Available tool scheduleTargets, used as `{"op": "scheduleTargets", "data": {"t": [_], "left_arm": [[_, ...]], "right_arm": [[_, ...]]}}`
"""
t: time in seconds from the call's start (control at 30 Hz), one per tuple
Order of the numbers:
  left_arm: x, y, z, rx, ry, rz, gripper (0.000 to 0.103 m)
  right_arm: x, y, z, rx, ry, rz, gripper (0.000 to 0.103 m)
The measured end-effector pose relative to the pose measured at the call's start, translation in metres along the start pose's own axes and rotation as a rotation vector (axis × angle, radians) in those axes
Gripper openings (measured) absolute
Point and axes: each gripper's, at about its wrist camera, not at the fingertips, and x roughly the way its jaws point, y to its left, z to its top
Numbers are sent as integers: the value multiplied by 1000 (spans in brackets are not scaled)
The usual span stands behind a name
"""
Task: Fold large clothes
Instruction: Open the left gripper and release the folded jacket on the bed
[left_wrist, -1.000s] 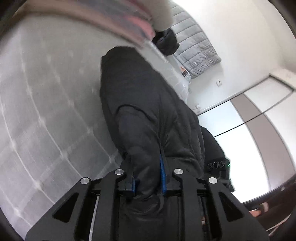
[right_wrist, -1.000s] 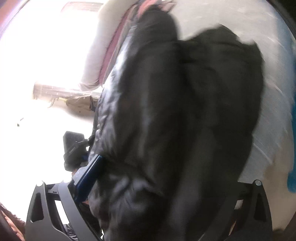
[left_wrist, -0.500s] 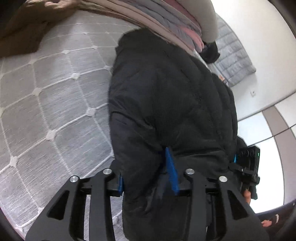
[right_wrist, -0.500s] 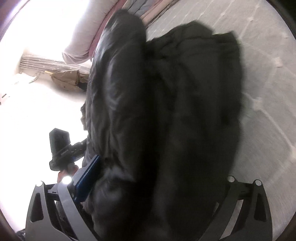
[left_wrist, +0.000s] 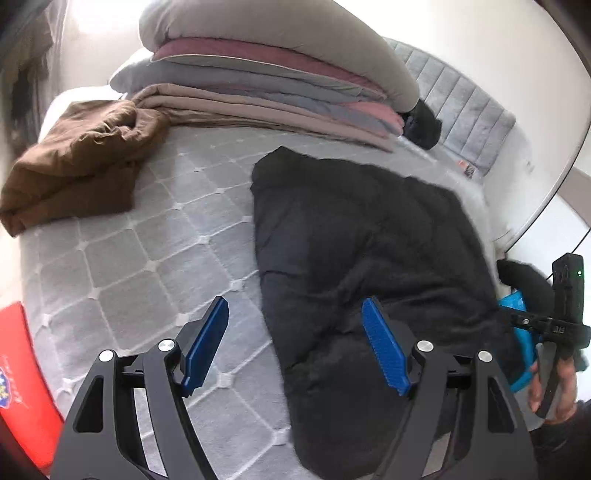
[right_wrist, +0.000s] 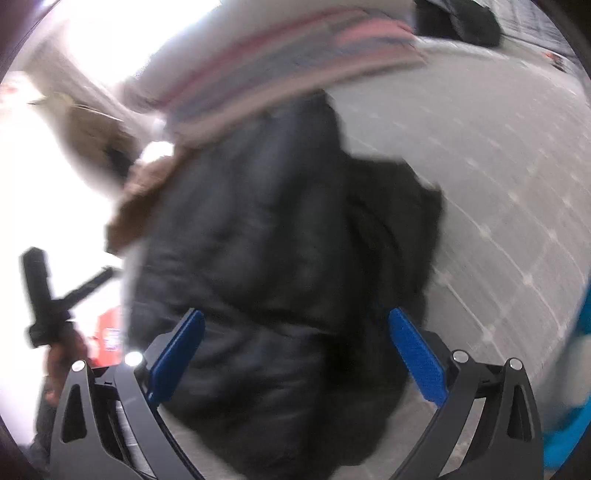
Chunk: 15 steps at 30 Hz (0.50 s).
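Observation:
A black puffer jacket (left_wrist: 362, 258) lies folded on the grey quilted mattress (left_wrist: 147, 258). My left gripper (left_wrist: 295, 317) is open just above the jacket's near left edge, holding nothing. In the right wrist view the same jacket (right_wrist: 280, 280) fills the middle, blurred. My right gripper (right_wrist: 295, 332) is open over its near end, holding nothing. The right gripper also shows at the right edge of the left wrist view (left_wrist: 565, 321), and the left gripper at the left of the right wrist view (right_wrist: 44, 295).
A folded brown garment (left_wrist: 77, 166) lies at the far left of the mattress. A stack of folded bedding (left_wrist: 280, 77) sits at the back. A red item (left_wrist: 22, 387) is at the near left edge. Blue fabric (left_wrist: 517, 339) lies right of the jacket.
Both grippers were shut on the black jacket and carried it down onto the mattress. Both have now opened and let it go, and the jacket lies flat.

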Motion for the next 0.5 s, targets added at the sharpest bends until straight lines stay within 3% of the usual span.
{"op": "scheduleTargets", "data": {"t": [0.07, 0.2, 0.3, 0.33, 0.4, 0.47, 0.5], "left_arm": [[12, 14, -2, -63, 45, -52, 72], [60, 50, -4, -278, 244, -288, 72], [83, 55, -7, -357, 324, -445, 73], [87, 53, -7, -351, 338, -459, 75], [102, 42, -9, -334, 385, -496, 89], [113, 33, -13, -322, 411, -489, 89], [113, 30, -13, -312, 395, -483, 81]], "right_arm": [[15, -15, -1, 61, 39, 31, 96], [39, -31, 0, 123, 82, 61, 96], [46, -45, -1, 191, 124, 142, 96], [54, -50, -4, 225, 148, 192, 97], [69, -63, -9, 306, 177, 322, 98], [78, -72, -12, 349, 170, 410, 98], [81, -73, -12, 356, 166, 430, 98]]}}
